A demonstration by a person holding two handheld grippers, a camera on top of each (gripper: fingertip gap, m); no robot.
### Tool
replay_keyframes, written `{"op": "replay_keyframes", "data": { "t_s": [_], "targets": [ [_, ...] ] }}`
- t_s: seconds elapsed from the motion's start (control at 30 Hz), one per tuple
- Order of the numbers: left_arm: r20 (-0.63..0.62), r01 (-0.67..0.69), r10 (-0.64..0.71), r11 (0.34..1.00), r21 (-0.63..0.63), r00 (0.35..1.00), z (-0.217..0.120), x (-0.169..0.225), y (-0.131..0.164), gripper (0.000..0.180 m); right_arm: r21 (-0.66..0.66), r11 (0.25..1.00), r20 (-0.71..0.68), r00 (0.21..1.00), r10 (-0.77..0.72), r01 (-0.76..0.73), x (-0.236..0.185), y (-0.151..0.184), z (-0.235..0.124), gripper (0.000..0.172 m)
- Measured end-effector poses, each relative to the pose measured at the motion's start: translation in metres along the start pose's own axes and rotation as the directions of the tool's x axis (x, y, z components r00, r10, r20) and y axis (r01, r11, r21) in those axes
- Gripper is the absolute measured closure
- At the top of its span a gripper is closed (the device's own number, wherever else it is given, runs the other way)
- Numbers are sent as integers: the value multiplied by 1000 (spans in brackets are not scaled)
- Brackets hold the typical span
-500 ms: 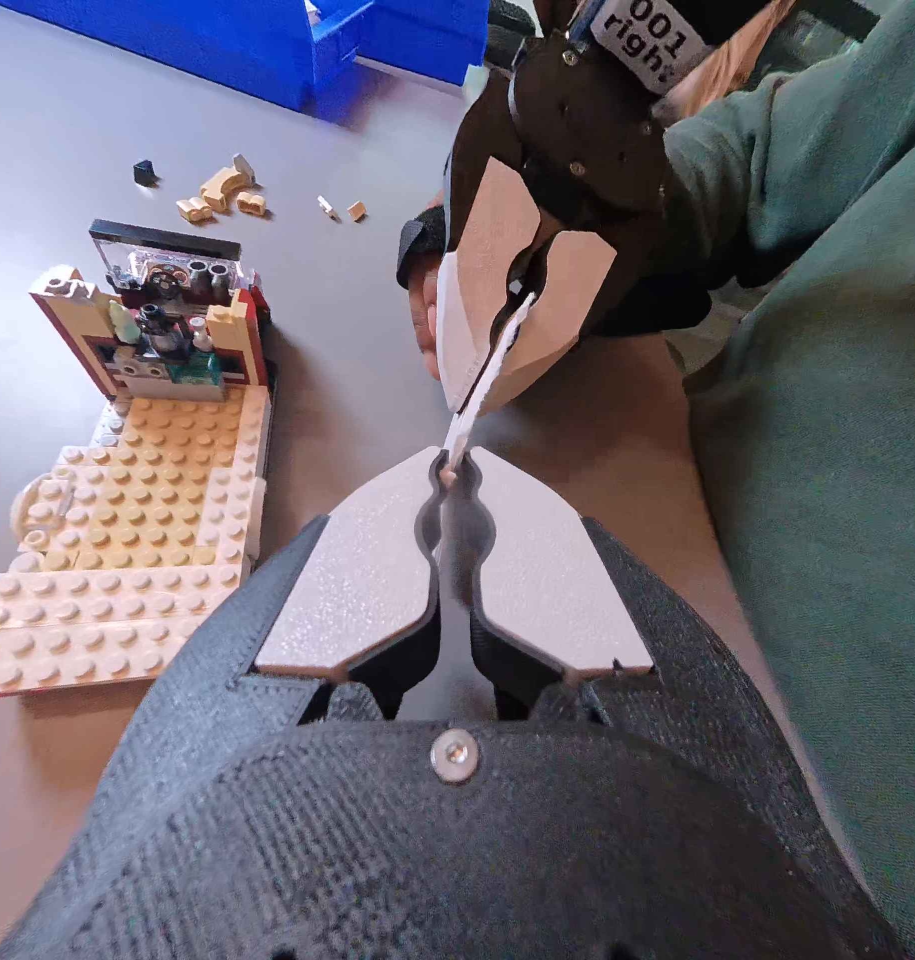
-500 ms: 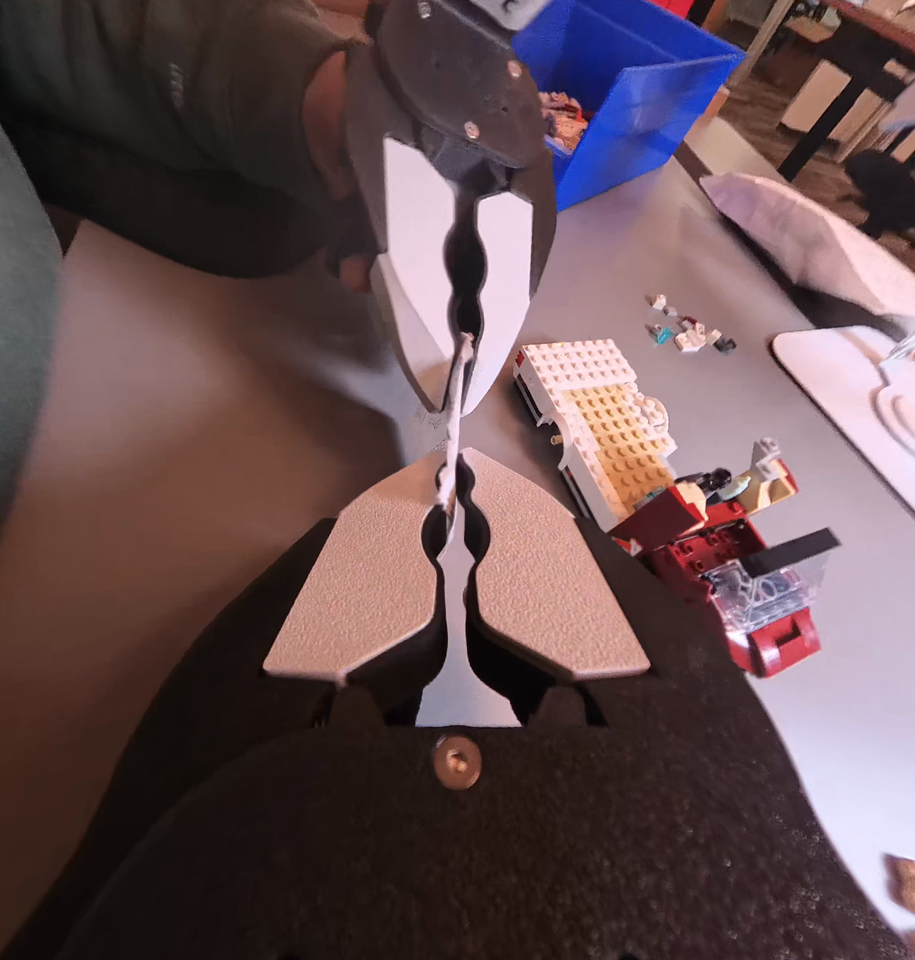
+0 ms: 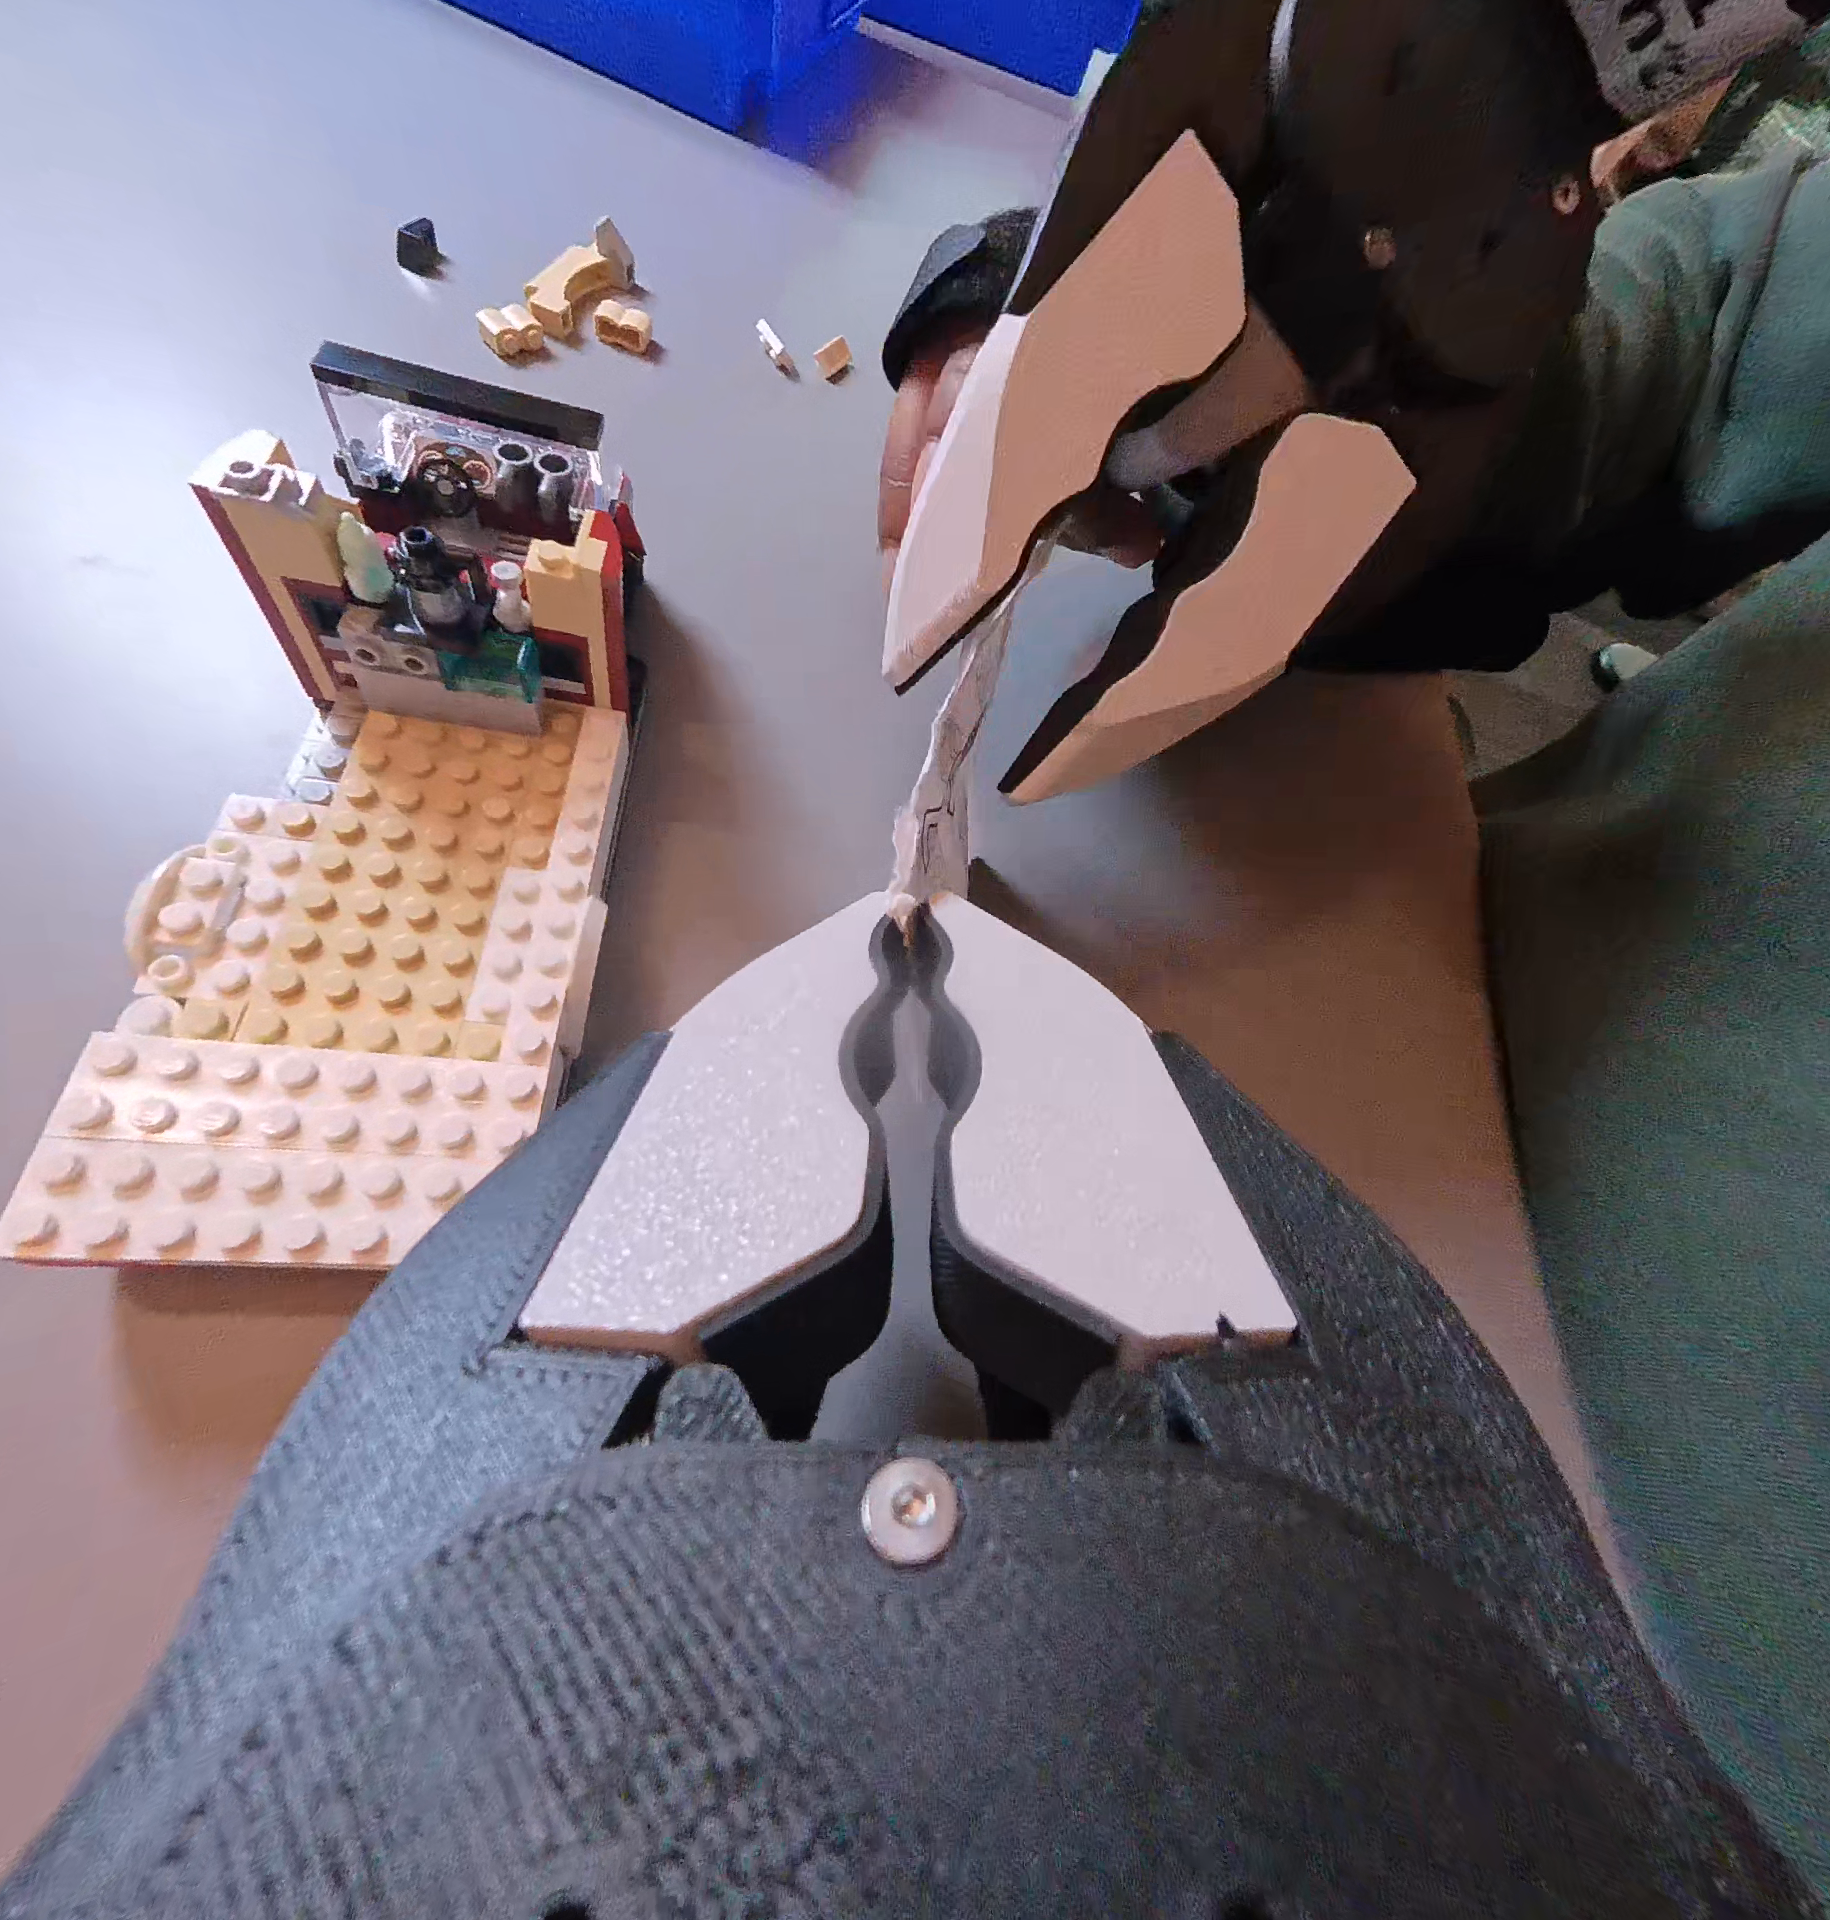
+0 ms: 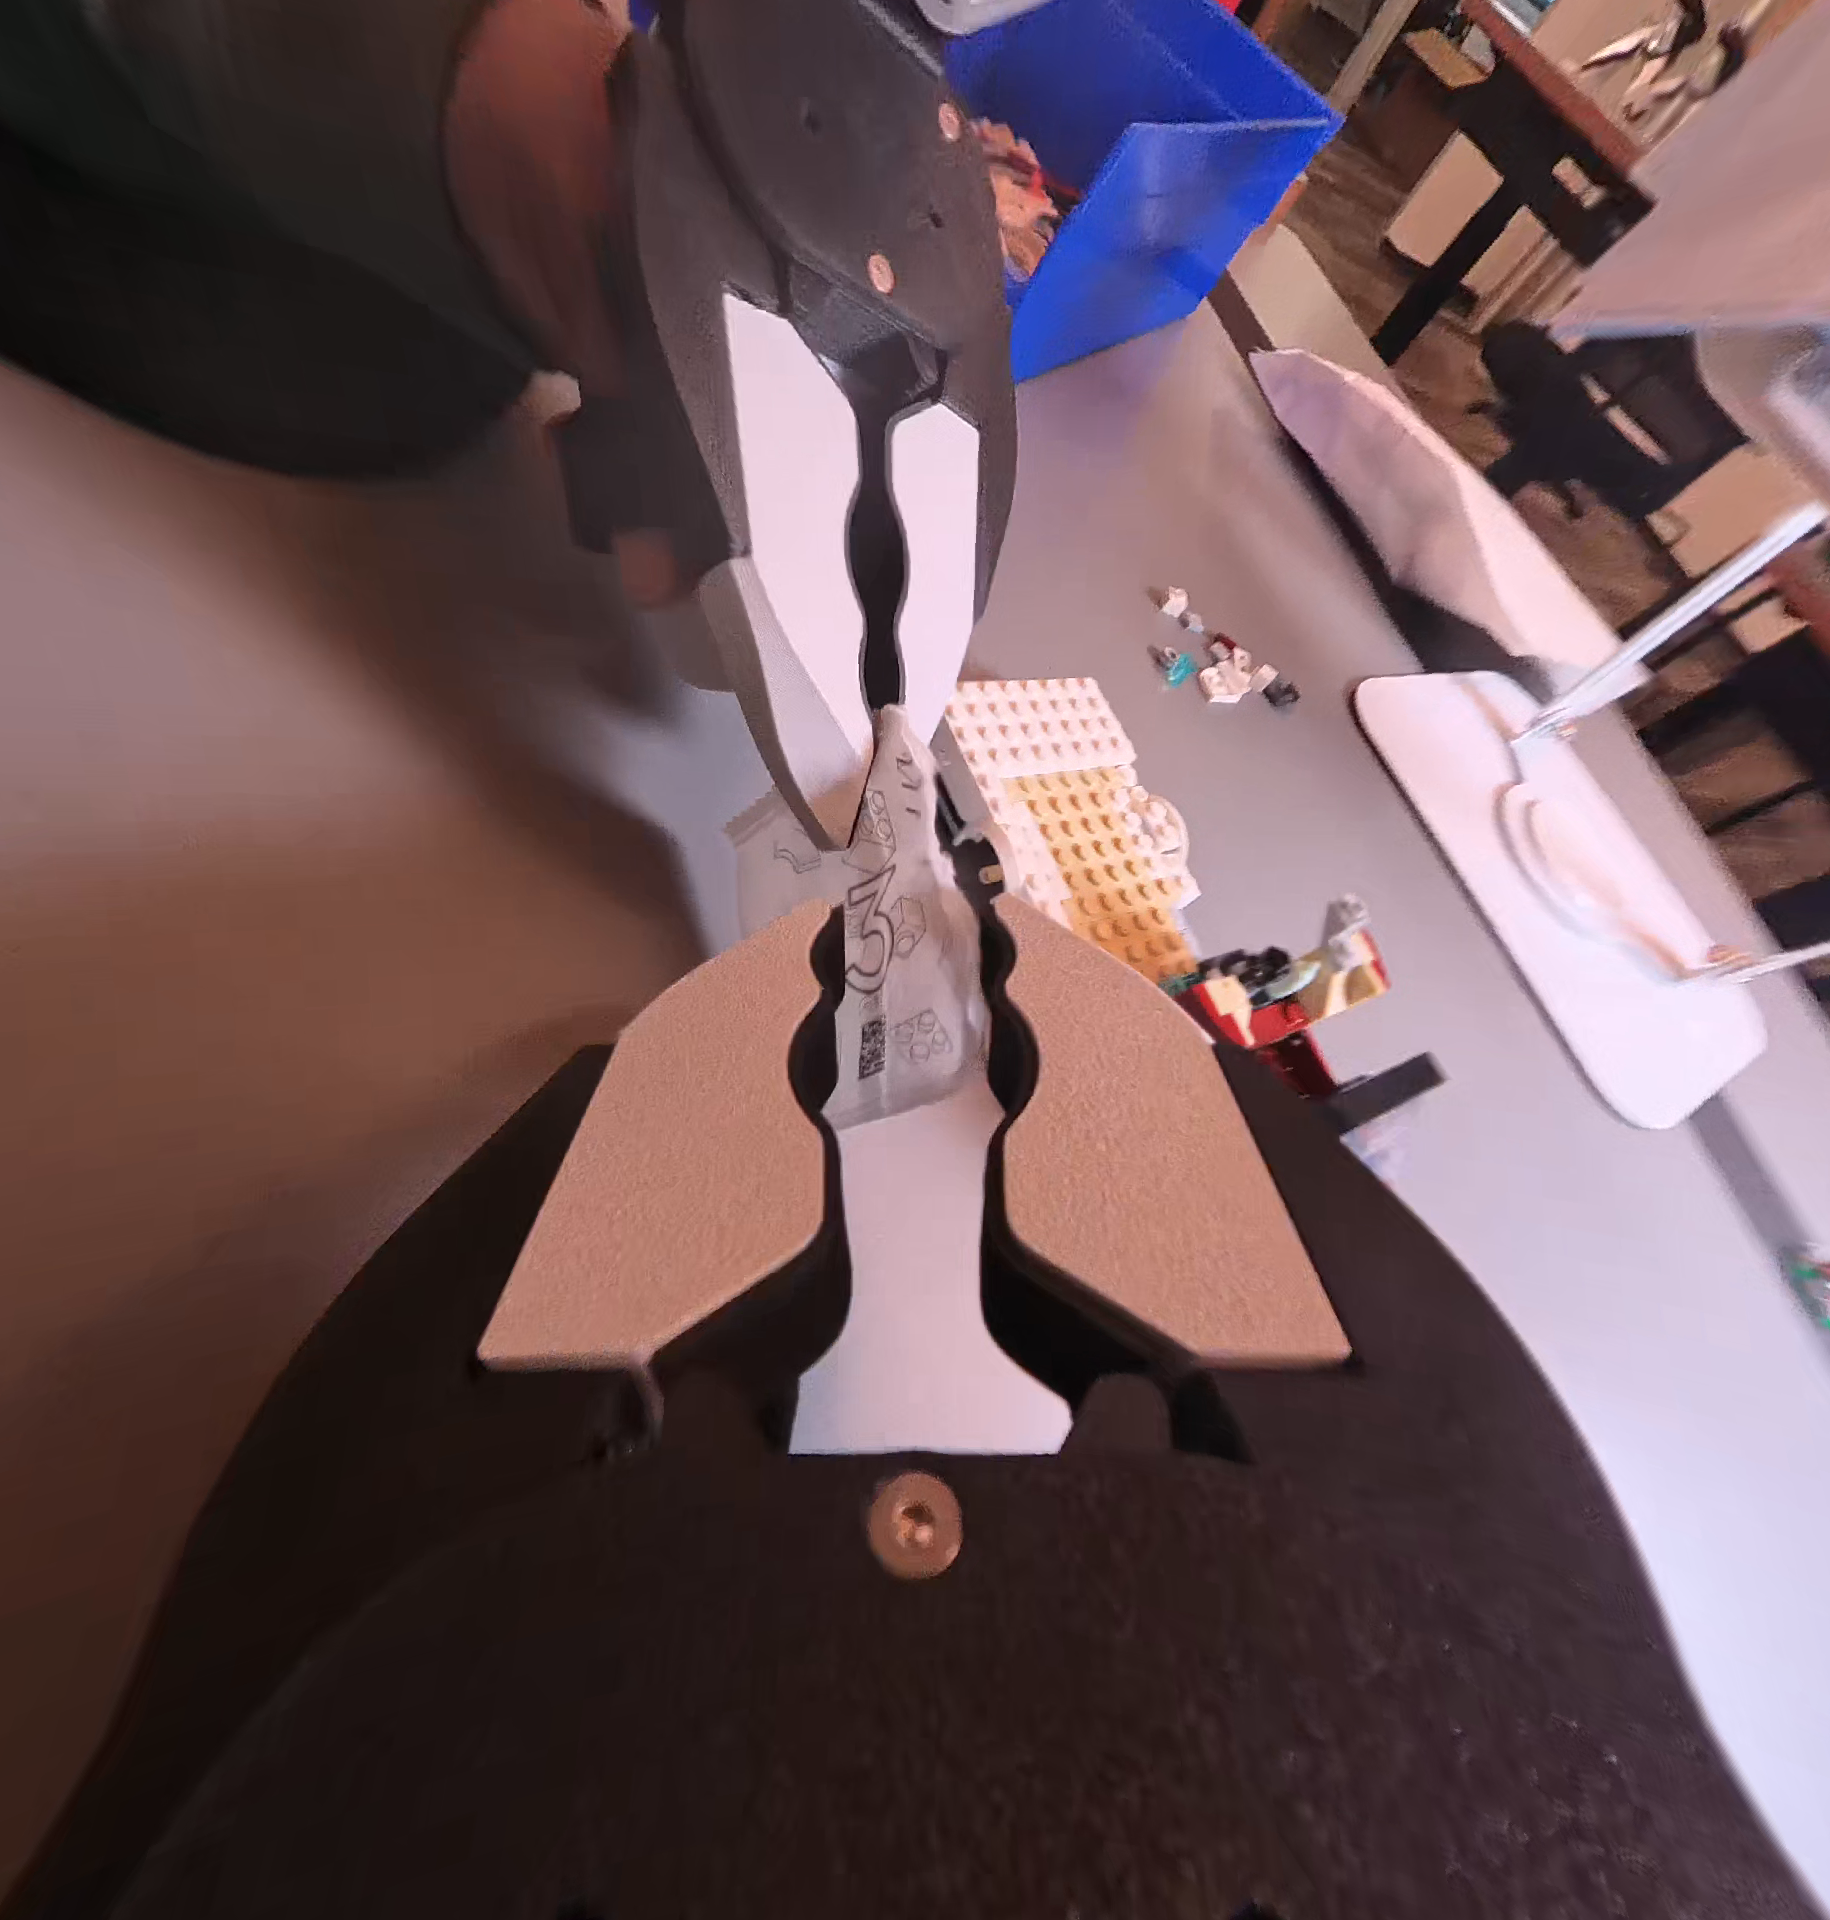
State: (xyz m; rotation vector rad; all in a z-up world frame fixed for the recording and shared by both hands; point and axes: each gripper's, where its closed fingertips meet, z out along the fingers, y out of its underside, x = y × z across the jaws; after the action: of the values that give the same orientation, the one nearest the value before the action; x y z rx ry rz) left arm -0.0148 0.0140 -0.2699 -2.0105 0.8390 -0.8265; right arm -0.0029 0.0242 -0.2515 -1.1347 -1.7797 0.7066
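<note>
Left gripper (image 3: 916, 920): fingertips pinched together on one end of a white paper bag (image 3: 947, 790), at the centre of the left wrist view. The thin, torn-looking edge is clamped right at the tips, probably because flat paper gives nothing else to grip.

Right gripper (image 4: 911, 914): jaws parted, with clear gaps either side of the bag. The printed body of the bag (image 4: 895, 997) hangs between its fingers but neither pad presses on it, so it has hold of nothing. In the left wrist view it shows at upper right, spread around the strip.

Paper bag: suspended above the grey table (image 3: 163, 187), carried by the left gripper alone, crumpled and twisted into a narrow strip.

Brick model (image 3: 371, 831): tan studded floor with a dark red and tan wall, standing on the table at the left of the left wrist view, apart from both grippers.

Loose bricks (image 3: 568, 296): small tan and black pieces scattered at upper left, beyond the model.

Blue bin (image 4: 1129, 177): at the top of the right wrist view, behind the grippers.

White tray (image 4: 1576, 914): at the right edge, well apart.
</note>
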Motion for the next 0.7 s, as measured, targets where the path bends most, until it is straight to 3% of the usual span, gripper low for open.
{"op": "replay_keyframes", "data": {
  "t_s": [0.13, 0.27, 0.43, 0.57, 0.7],
  "targets": [
    [18, 33, -33, 999, -18, 999, 2, -2, 3, 180, -72, 986, -67, 985, -157, 152, 1, -6, 0, 147],
    [32, 25, -25, 999, -19, 999, 1, -1, 2, 180, -123, 979, -59, 984, -169, 161, 0, -4, 3, 151],
    [70, 43, -41, 999, -26, 997, -1, -4, 2, 180, -141, 969, -142, 965, -221, 201, 11, -11, -2, 162],
    [74, 26, -25, 1000, -10, 997, -4, -4, -2, 180, -194, 969, -60, 985, -165, 150, 5, 2, 0, 157],
    [105, -28, 32, 999, -31, 994, -5, -2, -3, 180, -184, 972, -86, 982, -167, 149, 10, 0, 0, 153]
  ]
}}
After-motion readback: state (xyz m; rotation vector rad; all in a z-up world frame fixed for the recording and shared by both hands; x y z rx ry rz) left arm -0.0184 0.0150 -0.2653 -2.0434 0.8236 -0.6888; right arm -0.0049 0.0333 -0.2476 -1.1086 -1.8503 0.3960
